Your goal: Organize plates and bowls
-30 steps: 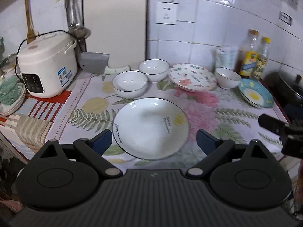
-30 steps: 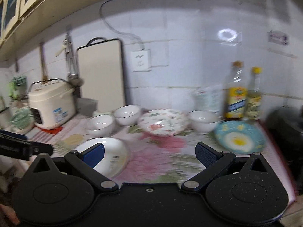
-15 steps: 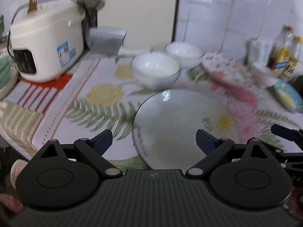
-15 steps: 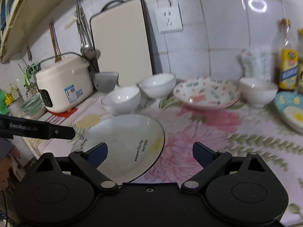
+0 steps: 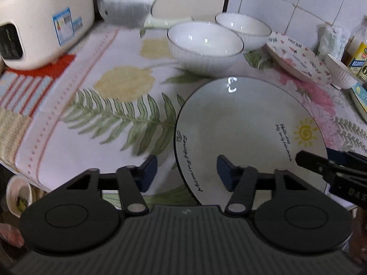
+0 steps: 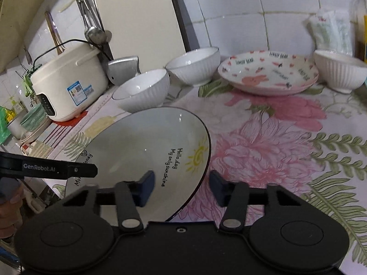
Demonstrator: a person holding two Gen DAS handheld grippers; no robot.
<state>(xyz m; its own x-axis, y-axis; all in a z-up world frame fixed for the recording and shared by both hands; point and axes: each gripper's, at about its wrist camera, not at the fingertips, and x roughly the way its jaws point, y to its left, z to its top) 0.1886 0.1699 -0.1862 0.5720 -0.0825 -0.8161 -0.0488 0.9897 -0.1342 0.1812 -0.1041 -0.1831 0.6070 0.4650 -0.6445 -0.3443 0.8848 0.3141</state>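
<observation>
The left gripper (image 5: 187,173) straddles the near-left rim of the sun-print plate (image 5: 247,133); its jaws have just been closing, narrowed, pads apart from the rim. The right gripper (image 6: 181,188) straddles the plate's near-right rim likewise, also just closing. Behind the plate stand two white bowls (image 6: 142,90); bare floral cloth (image 6: 275,142) lies to its right.

**Desk under a flowered cloth**

The desk (image 6: 286,137) wears a floral cloth. On it: a sun-print plate (image 6: 146,151), three white bowls (image 6: 142,91) (image 6: 195,68) (image 6: 339,71), a heart-pattern plate (image 6: 268,73), a rice cooker (image 6: 66,84).
</observation>
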